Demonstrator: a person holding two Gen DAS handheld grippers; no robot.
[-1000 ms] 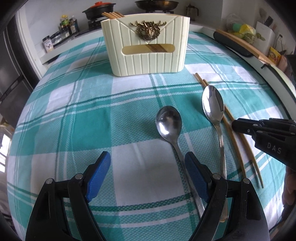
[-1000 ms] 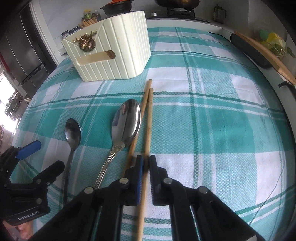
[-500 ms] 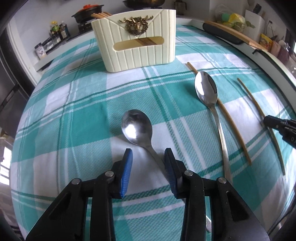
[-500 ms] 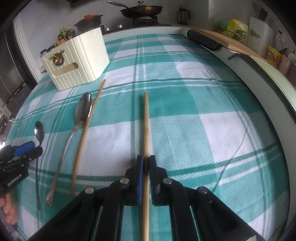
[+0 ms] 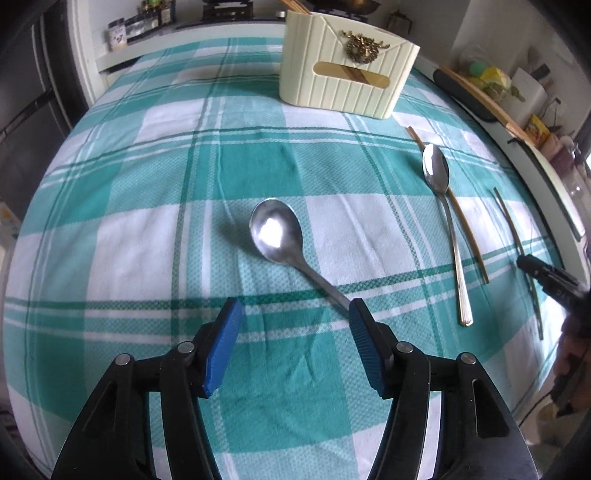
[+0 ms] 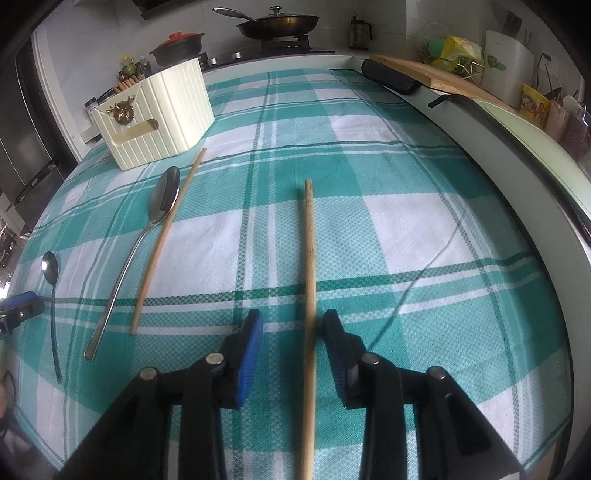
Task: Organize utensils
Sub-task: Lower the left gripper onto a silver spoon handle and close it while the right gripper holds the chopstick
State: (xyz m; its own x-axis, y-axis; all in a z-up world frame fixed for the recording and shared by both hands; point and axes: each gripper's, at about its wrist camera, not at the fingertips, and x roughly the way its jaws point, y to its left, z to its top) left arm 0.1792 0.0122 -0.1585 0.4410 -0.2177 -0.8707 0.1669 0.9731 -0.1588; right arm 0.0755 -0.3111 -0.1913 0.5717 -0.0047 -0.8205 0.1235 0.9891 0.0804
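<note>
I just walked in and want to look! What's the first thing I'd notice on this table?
The green-and-white checked tablecloth covers everything. At its far end stands a cream utensil holder with a gold badge. In front of it lie two shiny spoons, a round one near the left gripper and a long one between two separated chopsticks, one between the right gripper's opening jaws.

Place: a home kitchen — shown by the cooking gear behind the tabletop.
Stove: a lidded frying pan [image 6: 277,23] and a dark pot with a red lid [image 6: 179,46] are seen on a hob.
Counter: spice jars [image 6: 130,66] and a cutting board [image 6: 424,72] are kept there.
Tabletop: covered by a teal checked cloth [image 6: 369,229] — domestic.
</note>
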